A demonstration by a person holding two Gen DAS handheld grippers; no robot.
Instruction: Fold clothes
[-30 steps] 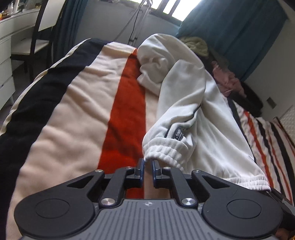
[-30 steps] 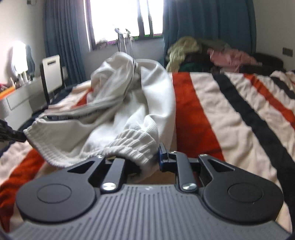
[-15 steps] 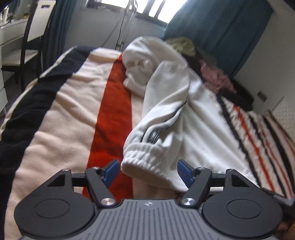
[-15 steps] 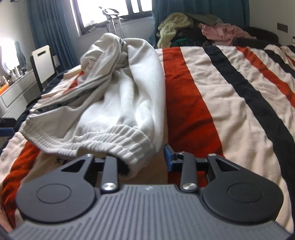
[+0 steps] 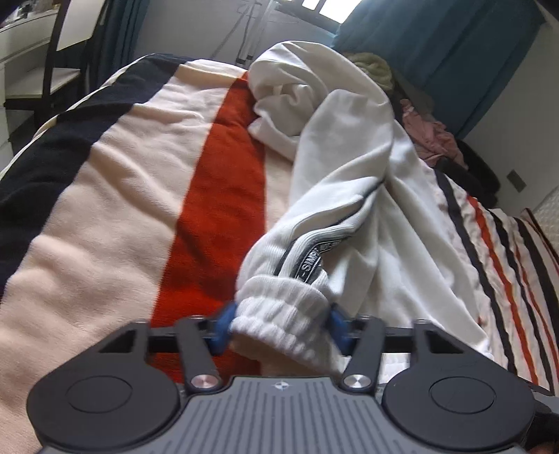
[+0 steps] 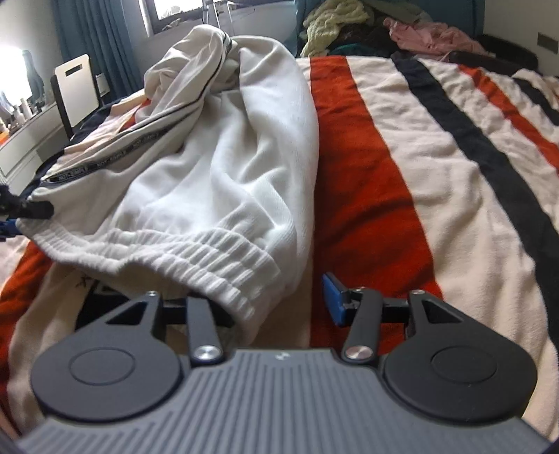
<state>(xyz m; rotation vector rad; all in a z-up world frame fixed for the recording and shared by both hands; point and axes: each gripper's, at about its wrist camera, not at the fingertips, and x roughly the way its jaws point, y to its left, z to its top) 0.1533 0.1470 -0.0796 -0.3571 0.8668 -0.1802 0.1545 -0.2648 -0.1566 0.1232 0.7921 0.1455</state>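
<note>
A white sweatshirt point(image 5: 349, 181) with dark printed tape trim lies crumpled on the striped bed; it also shows in the right wrist view point(image 6: 223, 167). Its ribbed hem point(image 5: 283, 314) sits between the blue pads of my left gripper point(image 5: 279, 326), whose jaws stand apart on either side of it, touching or nearly so. In the right wrist view the ribbed hem point(image 6: 216, 258) drapes over the left finger of my right gripper point(image 6: 276, 300), hiding it; the right blue pad point(image 6: 332, 297) stands clear of the cloth, jaws open. My left gripper's tip point(image 6: 21, 209) shows at the hem's far left end.
The bed carries a blanket point(image 6: 401, 174) in cream, red and black stripes. A heap of other clothes point(image 6: 384, 28) lies at the far end by the teal curtains. A chair point(image 6: 75, 89) and a white desk point(image 6: 21, 139) stand left of the bed.
My left gripper opened from shut, moved onto the hem and is now narrowing around it. My right gripper has opened wider, with the hem still draped over its left finger.
</note>
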